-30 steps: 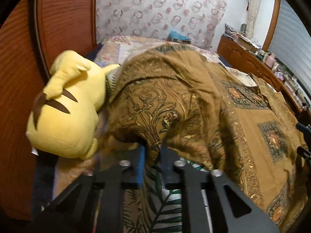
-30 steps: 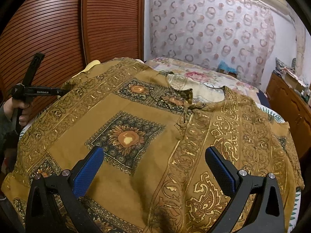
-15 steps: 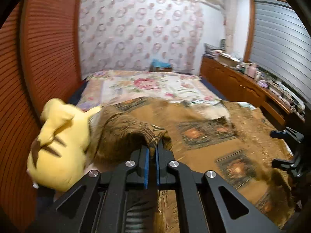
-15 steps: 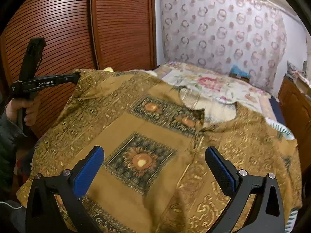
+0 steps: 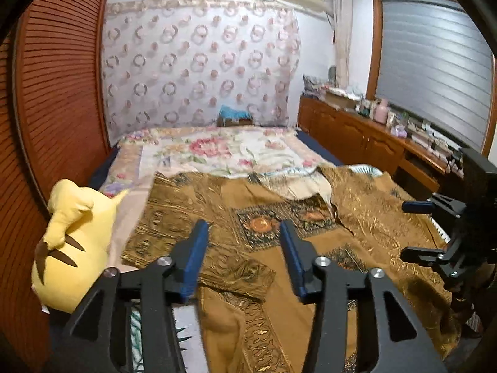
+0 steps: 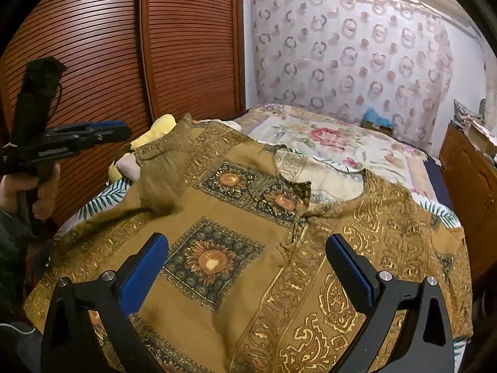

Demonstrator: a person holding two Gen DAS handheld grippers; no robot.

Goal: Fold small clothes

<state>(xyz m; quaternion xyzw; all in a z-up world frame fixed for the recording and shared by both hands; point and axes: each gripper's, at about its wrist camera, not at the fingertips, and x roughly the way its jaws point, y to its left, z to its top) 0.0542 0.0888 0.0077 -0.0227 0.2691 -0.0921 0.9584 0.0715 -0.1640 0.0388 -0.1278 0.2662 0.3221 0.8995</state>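
Note:
A brown and gold patterned shirt lies spread front up on the bed, and it also fills the lower left wrist view. Its left sleeve lies folded inward over the body, seen too from the right wrist. My left gripper hovers above that sleeve with its jaws opening and nothing between them. A hand holds the left gripper at the far left. My right gripper stands open over the shirt's lower front, and the right gripper shows side-on at the right.
A yellow plush toy lies by the slatted wooden wardrobe doors on the bed's left side. A floral bedspread covers the far half of the bed. A cluttered wooden sideboard runs along the right wall.
My left gripper was shut on the sleeve; it rose, carried the sleeve inward, then let go. Its jaws now stand apart and the sleeve lies folded. The right gripper rose slightly.

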